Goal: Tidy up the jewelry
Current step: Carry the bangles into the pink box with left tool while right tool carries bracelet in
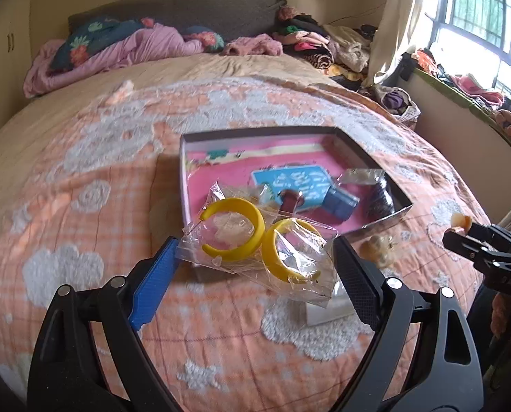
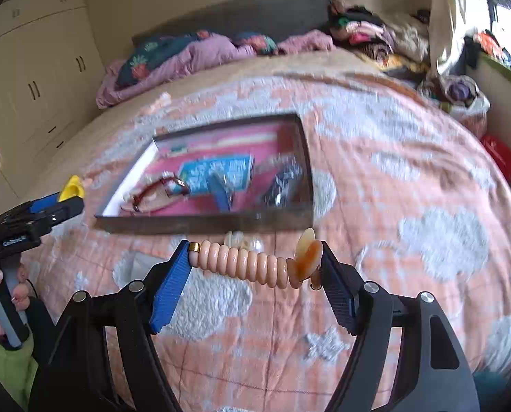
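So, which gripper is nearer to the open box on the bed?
Left. The left gripper holds the bag of yellow bangles over the near corner of the box. The right gripper holds a beaded bracelet short of its front wall.

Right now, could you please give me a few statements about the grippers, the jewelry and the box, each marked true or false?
1. The left gripper holds a clear bag of yellow hoops. True.
2. The right gripper is empty. False: it holds a peach bead bracelet across its pads.
3. The box on the bed is open. True.
4. The box is empty. False: a blue card and other items lie inside.
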{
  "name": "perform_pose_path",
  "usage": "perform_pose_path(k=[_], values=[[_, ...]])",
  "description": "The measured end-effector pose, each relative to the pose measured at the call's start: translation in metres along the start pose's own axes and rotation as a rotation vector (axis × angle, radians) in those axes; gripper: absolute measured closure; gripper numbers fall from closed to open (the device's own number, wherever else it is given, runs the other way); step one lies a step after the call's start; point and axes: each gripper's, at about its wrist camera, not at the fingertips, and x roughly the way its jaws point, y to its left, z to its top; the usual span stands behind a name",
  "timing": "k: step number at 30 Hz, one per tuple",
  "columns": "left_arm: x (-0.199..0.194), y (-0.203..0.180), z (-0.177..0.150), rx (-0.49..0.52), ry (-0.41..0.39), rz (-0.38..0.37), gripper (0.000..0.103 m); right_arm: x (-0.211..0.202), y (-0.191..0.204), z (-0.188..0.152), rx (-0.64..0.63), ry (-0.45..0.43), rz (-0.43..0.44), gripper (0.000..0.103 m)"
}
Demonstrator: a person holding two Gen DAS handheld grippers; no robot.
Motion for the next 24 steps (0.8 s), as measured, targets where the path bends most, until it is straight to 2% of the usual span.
perform_pose_path(k=[10,24], values=[[-0.003,-0.015,0.022,0.03,-0.026,-0.017,0.021,-0.022,0.009,0.028,-0.058,-0.08,0.02,0.032],[0.004,-0.027,0.045,0.035,-0.041,-0.04,0.021,-0.03,0.013,0.066,-0.077,-0.142,0.028,0.032]])
